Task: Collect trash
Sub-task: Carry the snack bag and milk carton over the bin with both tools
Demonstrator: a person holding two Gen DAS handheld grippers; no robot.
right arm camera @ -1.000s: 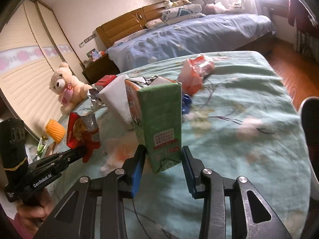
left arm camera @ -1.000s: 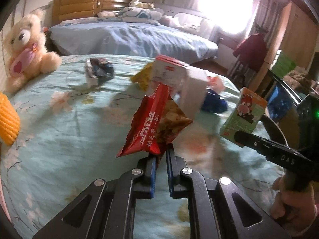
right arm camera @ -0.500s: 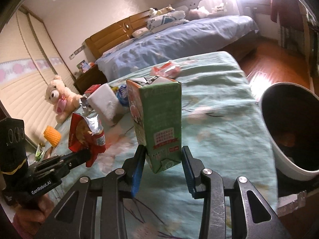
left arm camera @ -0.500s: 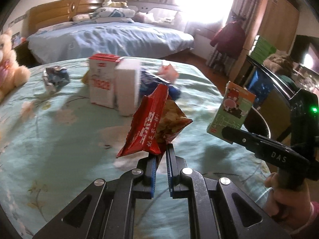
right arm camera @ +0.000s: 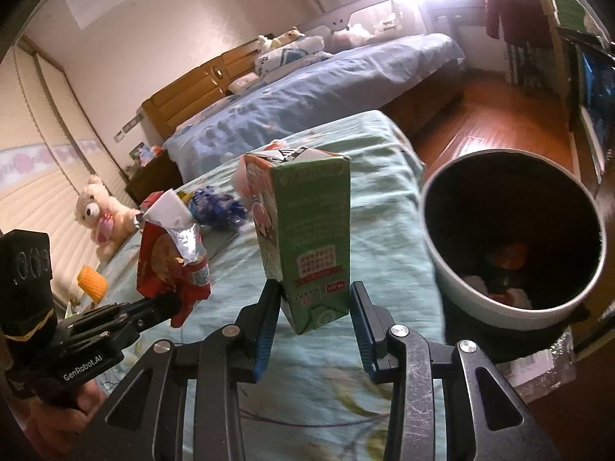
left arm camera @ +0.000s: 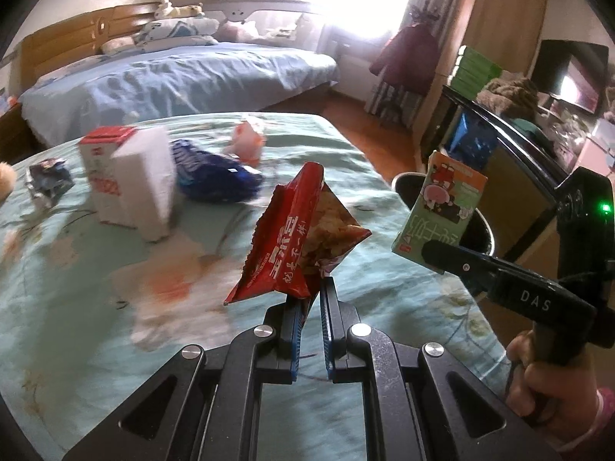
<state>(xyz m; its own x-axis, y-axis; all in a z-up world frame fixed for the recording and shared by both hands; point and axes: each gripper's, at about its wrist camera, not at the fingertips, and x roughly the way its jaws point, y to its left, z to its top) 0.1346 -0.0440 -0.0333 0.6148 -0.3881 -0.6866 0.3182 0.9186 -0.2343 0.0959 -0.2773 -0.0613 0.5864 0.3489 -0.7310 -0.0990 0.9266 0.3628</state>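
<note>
**Both grippers loaded, bin within reach**

While I hold both tools above the bed, I log the left wrist view first. The left gripper is clenched on the bottom corner of the red snack bag, which stands up off the fingers over the green floral bedspread. Judgement: the bag is light, crinkly film, slippery and easily crushed; a pinch at a folded corner or seam holds best. Beyond it lie a white and red carton, a blue wrapper and a pink wrapper, not yet collected. At right, the right gripper carries the green drink carton in front of the trash bin.

Right wrist view: the right gripper grasps the green drink carton at its lower end, upright, pads on opposite faces. Judgement: stiff card, probably empty and light; flat faces give a sure hold, though squeezing hard would dent it. The trash bin sits just right, open, with scraps inside. The left gripper shows the red snack bag with foil lining exposed.
</note>
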